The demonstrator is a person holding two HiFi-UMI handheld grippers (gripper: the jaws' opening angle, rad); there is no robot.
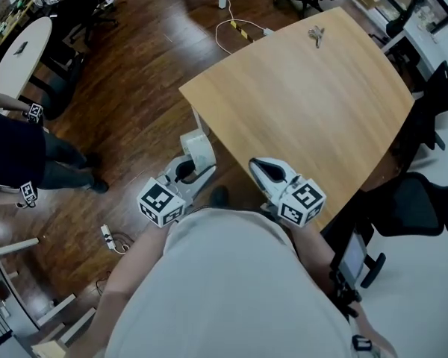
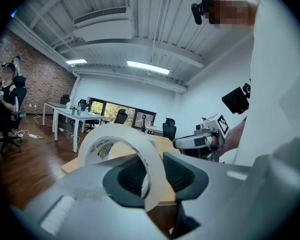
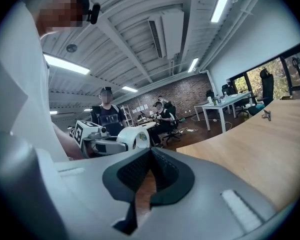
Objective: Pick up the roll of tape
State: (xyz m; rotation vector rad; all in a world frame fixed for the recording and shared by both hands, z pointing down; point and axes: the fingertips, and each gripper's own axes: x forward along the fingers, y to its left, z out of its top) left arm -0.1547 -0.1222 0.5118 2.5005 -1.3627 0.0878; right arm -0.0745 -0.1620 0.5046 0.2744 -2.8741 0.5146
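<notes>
Tape point(image 1: 198, 149) wall clamped by left gripper point(image 1: 188, 168), one jaw inside ring, held off table point(image 1: 306, 103); pick looks done. Right gripper point(image 1: 267, 170) closed, empty.

No legible text; just blurred coloured print inside the roll of tape point(image 2: 97, 151).

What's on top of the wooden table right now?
Only a small metal object, perhaps keys, near the table's far edge. The right gripper covers part of the near edge. The tape roll is off the table, in the left gripper.
</notes>
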